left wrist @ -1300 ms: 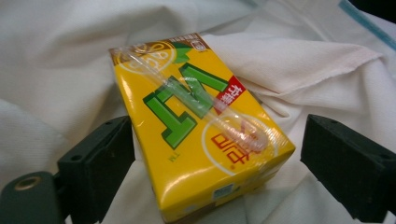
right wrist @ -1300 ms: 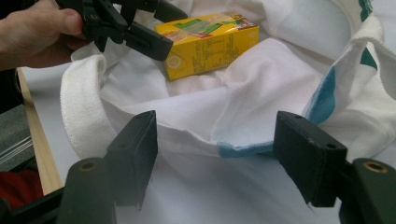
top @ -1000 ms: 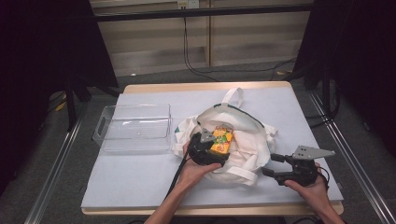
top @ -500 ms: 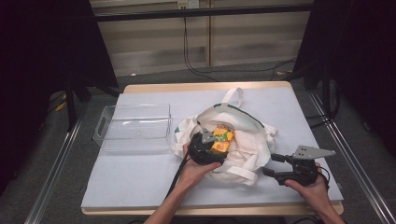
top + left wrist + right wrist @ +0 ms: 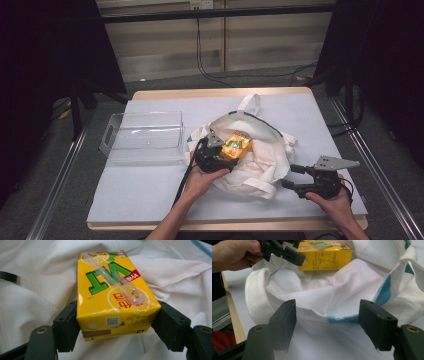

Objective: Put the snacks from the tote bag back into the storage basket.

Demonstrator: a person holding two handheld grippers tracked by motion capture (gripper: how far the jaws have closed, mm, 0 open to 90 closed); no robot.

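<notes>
Left gripper at the mouth of the white tote bag; its jaws have just been closing on the yellow drink carton and now sit against both sides of it, so it looks clamped, though contact on the right pad is hard to confirm. Carton lies flat on the bag fabric, straw in its wrapper taped across the top face (print reads upside down from the left gripper view). Right gripper rests on the table at the bag's right edge, jaws apart, nothing pinched; bag rim lies between them. Clear plastic bin sits left of the bag, near but apart.
</notes>
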